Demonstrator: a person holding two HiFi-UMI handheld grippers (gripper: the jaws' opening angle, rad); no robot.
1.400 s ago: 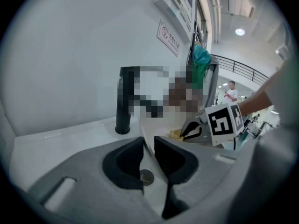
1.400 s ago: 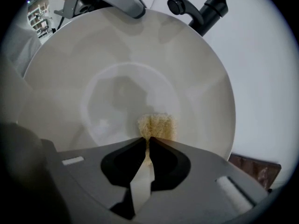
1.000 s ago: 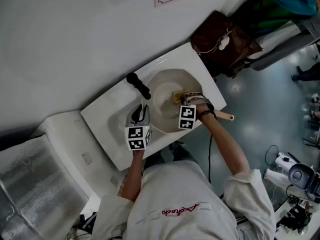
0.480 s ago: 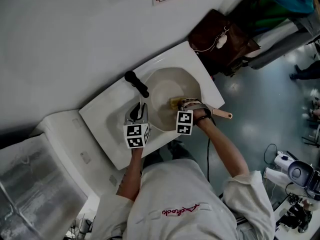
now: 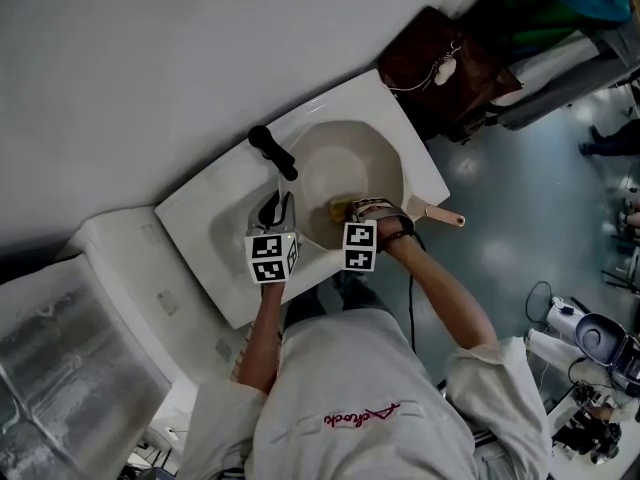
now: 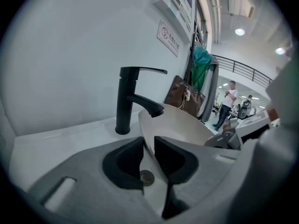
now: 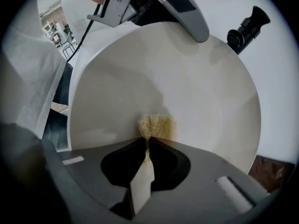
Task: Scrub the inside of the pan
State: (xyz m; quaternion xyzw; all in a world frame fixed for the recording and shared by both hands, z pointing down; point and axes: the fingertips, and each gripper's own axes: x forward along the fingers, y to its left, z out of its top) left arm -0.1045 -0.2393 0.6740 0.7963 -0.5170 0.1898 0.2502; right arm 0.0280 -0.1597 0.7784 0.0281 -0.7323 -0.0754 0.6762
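A cream pan [image 5: 352, 166] sits tilted in the white sink [image 5: 205, 233], its wooden handle [image 5: 446, 216] sticking out over the right edge. My left gripper [image 5: 276, 212] is shut on the pan's rim [image 6: 148, 146], which runs between the jaws, just in front of the black faucet [image 6: 127, 101]. My right gripper [image 5: 347, 211] points down into the pan, shut on a yellow sponge [image 7: 156, 126] that presses against the pan's inside [image 7: 187, 83]. The left gripper [image 7: 186, 10] also shows at the top of the right gripper view, on the far rim.
The black faucet [image 5: 274, 154] stands behind the pan. A brown bag [image 5: 450, 63] hangs right of the sink. A white unit [image 5: 110, 268] adjoins the sink on the left. The sink drain [image 6: 146, 176] lies under the left jaws. A person [image 6: 229, 101] stands far off.
My right gripper has slid the sponge leftward across the pan's inside, towards the near-left part. The left gripper has stayed on the rim.
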